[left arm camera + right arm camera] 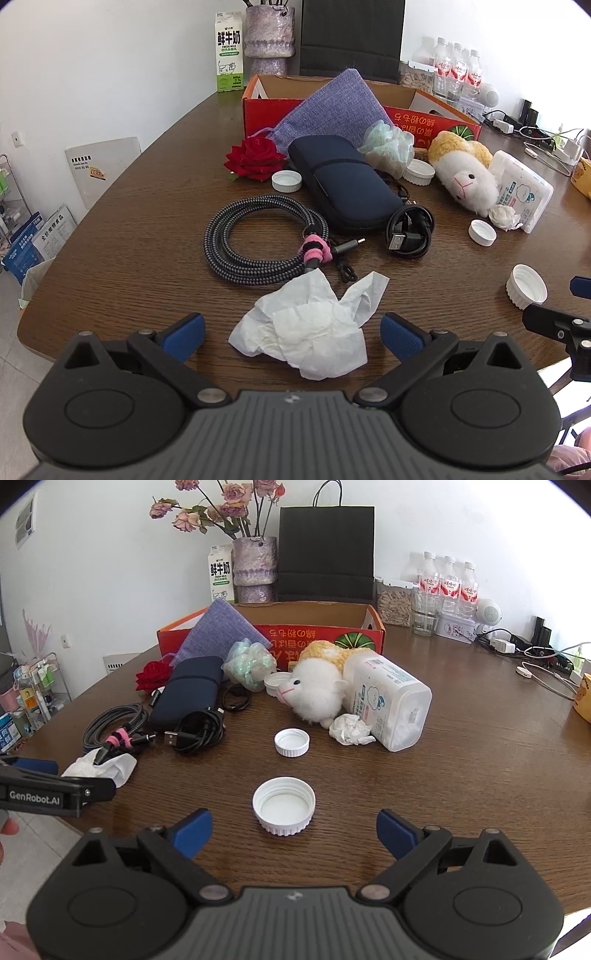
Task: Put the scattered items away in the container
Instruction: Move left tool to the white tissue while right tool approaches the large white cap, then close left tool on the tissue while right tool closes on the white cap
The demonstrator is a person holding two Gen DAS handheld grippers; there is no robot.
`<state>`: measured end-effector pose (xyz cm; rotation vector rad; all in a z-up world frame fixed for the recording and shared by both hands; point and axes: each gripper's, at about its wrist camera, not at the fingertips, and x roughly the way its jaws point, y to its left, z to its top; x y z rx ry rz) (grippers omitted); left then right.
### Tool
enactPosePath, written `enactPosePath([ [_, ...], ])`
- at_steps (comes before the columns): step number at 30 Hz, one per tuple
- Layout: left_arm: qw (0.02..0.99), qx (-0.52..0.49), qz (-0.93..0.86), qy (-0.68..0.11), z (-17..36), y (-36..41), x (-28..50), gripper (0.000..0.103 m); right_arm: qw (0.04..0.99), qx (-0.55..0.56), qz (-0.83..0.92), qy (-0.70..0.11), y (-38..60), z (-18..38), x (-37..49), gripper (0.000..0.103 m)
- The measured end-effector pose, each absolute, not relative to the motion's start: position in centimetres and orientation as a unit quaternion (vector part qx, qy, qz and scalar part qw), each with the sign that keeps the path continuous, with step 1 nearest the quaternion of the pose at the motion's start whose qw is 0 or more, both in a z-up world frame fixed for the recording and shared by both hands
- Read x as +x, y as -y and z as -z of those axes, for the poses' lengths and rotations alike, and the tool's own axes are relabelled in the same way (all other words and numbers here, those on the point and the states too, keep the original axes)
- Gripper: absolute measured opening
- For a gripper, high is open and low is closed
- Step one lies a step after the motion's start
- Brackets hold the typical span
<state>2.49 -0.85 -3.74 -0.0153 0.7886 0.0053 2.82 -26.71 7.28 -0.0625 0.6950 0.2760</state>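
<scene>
My left gripper (pixel 293 334) is open, its blue pads either side of a crumpled white tissue (pixel 306 332) on the brown table. My right gripper (pixel 294 830) is open just short of a white bottle cap (pixel 283 805). Scattered behind: a braided cable (pixel 258 240), a black USB cable (pixel 408 230), a navy pouch (pixel 343 181), a red rose (pixel 255 158), a purple bag (pixel 332 110), a plush sheep (pixel 317 690), a wipes pack (pixel 388 701). The red cardboard box (pixel 332 635) stands open behind them.
More white caps (pixel 291 741) (pixel 286 181) and a small paper ball (pixel 349 730) lie on the table. A milk carton (pixel 229 55), vase (pixel 255 568), black bag (pixel 327 550), water bottles (pixel 447 587) and chargers (pixel 535 650) line the back.
</scene>
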Motion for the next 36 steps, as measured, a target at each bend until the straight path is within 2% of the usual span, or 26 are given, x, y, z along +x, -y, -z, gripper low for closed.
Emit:
enactPosePath([
  [5,0.924,0.001,-0.005,-0.382,4.0,1.2,2.9,0.103,0.930,-0.030,-0.132,-0.341,26.8,-6.8,3.4,0.092],
  [9,0.927,0.001,-0.001,-0.376,4.0,1.3,2.8,0.101,0.929,-0.027,-0.136,-0.342,26.7,-6.4,3.8,0.084],
  [11,0.930,0.004,-0.001,-0.368,3.9,1.4,2.7,0.089,0.929,-0.030,-0.142,-0.342,26.5,-6.2,3.9,0.073],
  [12,0.932,0.005,-0.001,-0.363,3.8,1.3,2.5,0.076,0.929,-0.033,-0.144,-0.338,26.4,-6.2,3.9,0.064],
  [13,0.934,0.004,-0.001,-0.358,3.6,1.3,2.4,0.061,0.930,-0.034,-0.147,-0.335,26.3,-6.3,3.8,0.048],
  [14,0.935,0.002,-0.003,-0.354,3.5,1.2,2.3,0.054,0.930,-0.031,-0.152,-0.334,26.3,-6.3,3.8,0.040],
  [15,0.936,0.000,-0.003,-0.352,3.5,1.1,2.3,0.045,0.930,-0.026,-0.156,-0.333,26.4,-6.4,3.8,0.038],
  [19,0.938,-0.009,0.001,-0.348,3.4,0.8,2.1,0.022,0.931,-0.021,-0.159,-0.329,26.5,-6.4,3.8,0.038],
  [22,0.939,-0.014,0.002,-0.345,3.3,0.6,2.1,0.019,0.933,-0.018,-0.161,-0.322,26.6,-6.6,3.8,0.038],
  [36,0.953,0.008,0.014,-0.301,1.6,1.0,0.9,0.018,0.937,-0.010,-0.161,-0.309,26.8,-7.1,4.0,0.038],
])
